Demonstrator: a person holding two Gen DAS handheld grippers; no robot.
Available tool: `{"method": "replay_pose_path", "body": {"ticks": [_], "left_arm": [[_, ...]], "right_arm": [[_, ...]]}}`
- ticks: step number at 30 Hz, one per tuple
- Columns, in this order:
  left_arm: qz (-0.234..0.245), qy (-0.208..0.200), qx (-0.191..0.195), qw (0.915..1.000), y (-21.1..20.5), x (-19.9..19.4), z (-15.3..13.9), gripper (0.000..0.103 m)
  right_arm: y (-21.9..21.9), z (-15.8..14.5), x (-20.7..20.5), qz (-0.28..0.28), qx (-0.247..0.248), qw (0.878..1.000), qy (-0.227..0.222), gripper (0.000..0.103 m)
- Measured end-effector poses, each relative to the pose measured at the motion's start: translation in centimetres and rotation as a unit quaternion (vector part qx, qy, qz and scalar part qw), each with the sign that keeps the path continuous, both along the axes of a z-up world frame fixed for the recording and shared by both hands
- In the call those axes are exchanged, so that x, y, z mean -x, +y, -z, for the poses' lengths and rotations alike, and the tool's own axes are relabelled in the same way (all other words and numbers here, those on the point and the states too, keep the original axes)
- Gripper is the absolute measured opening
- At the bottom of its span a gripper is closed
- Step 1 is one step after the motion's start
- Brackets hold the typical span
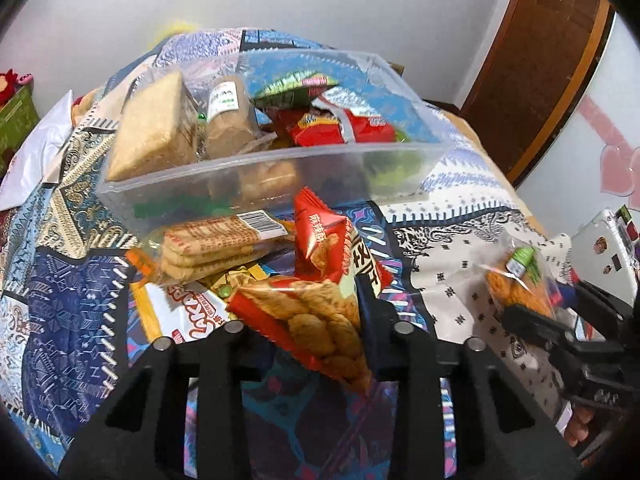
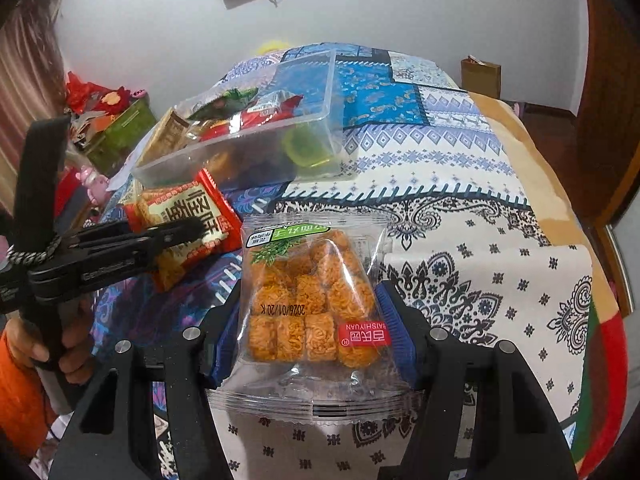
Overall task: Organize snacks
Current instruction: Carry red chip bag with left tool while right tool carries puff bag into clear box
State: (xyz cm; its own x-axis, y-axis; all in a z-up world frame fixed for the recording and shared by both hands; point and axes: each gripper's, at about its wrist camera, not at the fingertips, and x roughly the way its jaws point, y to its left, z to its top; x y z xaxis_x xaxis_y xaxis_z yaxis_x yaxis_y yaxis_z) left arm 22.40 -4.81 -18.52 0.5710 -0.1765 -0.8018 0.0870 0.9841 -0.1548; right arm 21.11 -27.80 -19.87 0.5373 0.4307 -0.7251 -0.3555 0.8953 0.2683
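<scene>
L gripper clamped on red crinkly biscuit pkt | R gripper clamped on clear pkt of orange noodle bites | clear plastic bin ahead, part-filled | biscuit pkts below L gripper left on bed.

Even, soft indoor light, fairly bright, with no hard shadows. Glare glints on the clear bin and on the noodle-snack wrapper. Both fisheye views bend strongly toward the edges, with dark vignetted corners. The far wall looks soft, slightly blurred
</scene>
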Motion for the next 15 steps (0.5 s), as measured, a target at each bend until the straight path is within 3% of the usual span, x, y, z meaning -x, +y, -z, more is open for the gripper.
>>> {"method": "replay_pose_path", "body": {"ticks": [15], "left_arm": [[0.001,-0.072,0.007,0.9973,1.7,3.0,-5.8,0.032]], "right_arm": [[0.9,-4.1,-1.6,0.016,-0.017,0.999,-0.047,0.060]]}}
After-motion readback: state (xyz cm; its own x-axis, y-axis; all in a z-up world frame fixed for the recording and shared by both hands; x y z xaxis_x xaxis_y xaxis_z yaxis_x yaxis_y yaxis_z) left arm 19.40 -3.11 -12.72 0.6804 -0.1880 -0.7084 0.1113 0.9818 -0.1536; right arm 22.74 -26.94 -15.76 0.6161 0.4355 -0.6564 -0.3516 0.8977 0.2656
